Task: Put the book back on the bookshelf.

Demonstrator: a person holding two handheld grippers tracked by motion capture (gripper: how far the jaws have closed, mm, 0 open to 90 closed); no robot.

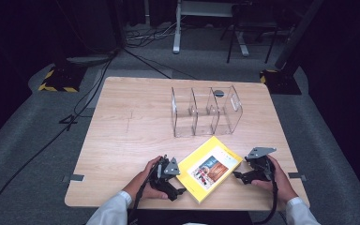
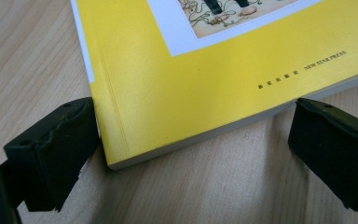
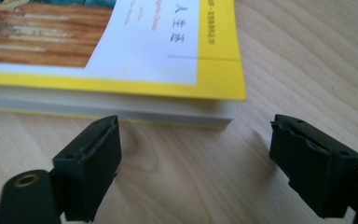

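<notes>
A yellow paperback book with a white picture panel lies flat and askew near the table's front edge. My left gripper sits at its near left corner. In the left gripper view the left gripper stands open and straddles that corner of the book, with one jaw close against the spine side. My right gripper rests at the book's right side. In the right gripper view the right gripper is open, low over the wood, just short of the book and its white page edge.
A clear acrylic rack with several upright dividers stands behind the book at the middle back of the wooden table. Bare wood lies to the left. The table's front edge runs just below both hands.
</notes>
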